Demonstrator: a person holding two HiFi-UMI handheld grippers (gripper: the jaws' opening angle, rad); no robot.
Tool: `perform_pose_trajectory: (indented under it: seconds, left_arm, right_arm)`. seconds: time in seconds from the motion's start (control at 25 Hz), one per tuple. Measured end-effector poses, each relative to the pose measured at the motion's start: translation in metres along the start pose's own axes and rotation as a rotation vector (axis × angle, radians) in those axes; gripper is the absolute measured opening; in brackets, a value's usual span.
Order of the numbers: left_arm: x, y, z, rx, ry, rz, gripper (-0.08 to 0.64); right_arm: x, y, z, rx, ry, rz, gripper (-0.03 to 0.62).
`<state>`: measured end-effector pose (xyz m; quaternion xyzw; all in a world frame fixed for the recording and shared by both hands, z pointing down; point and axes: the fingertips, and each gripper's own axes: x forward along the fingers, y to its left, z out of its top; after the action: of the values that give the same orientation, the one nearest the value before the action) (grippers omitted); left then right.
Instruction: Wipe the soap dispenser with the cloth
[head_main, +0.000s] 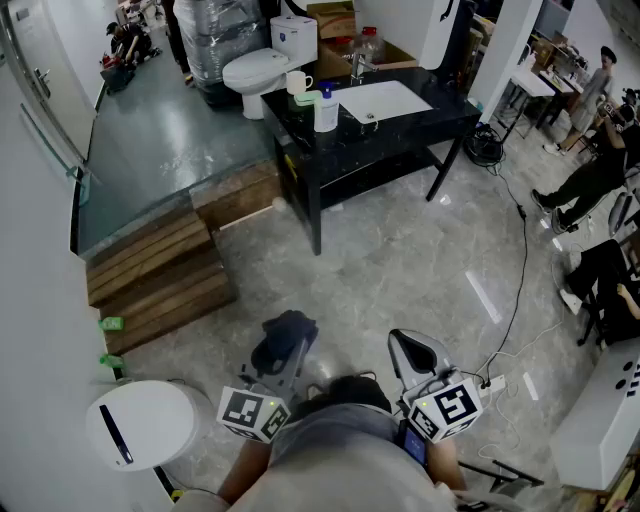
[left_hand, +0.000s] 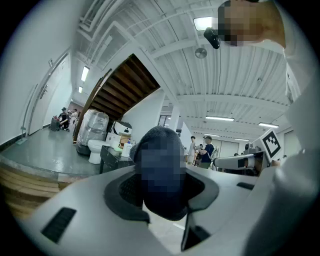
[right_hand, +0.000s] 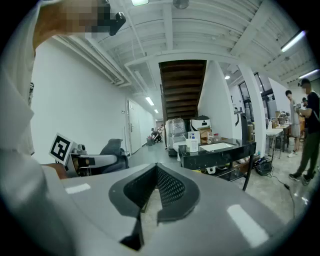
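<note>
The white soap dispenser (head_main: 325, 108) with a blue pump stands on the black table (head_main: 440, 110), far ahead of both grippers. It also shows small in the left gripper view as the dispenser (left_hand: 127, 148), and in the right gripper view as the dispenser (right_hand: 192, 142). My left gripper (head_main: 283, 347) is low in the head view, shut on a dark cloth (head_main: 288, 327). That cloth (left_hand: 159, 136) bulges up between the jaws of the left gripper (left_hand: 161, 172). My right gripper (head_main: 413, 350) is beside it. Up close, the right gripper (right_hand: 156, 172) is shut with nothing in it.
A white sink basin (head_main: 385, 100) is set in the table, with a cup (head_main: 297, 82) near the dispenser. Behind stands a toilet (head_main: 255, 70). Wooden steps (head_main: 160, 270) lie at left, a white round bin (head_main: 140, 425) near my left side. Cables (head_main: 515, 300) and people (head_main: 600, 170) are at right.
</note>
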<state>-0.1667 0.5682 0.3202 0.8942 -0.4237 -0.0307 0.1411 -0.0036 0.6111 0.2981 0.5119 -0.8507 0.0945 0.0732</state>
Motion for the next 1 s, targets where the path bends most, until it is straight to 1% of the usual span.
perform_pose_trajectory:
  seconds: [0.32,0.56,0.76,1.0]
  left_arm:
    - [0.009,0.001,0.001,-0.011,0.01,-0.005,0.161]
    - [0.018,-0.002,0.002,-0.025,0.022,-0.009,0.161]
    - [0.035,-0.002,0.001,-0.027,0.031,-0.014,0.161]
    - [0.069,0.0,-0.002,-0.02,0.048,-0.02,0.161]
  right_arm:
    - [-0.002,-0.003,-0.003,-0.01,0.015,0.003,-0.002]
    - [-0.004,-0.011,-0.005,0.001,0.036,-0.001,-0.001]
    - [-0.003,-0.037,-0.007,0.066,0.03,-0.043,0.0]
    - [0.011,-0.067,-0.005,0.093,0.023,-0.043,0.0]
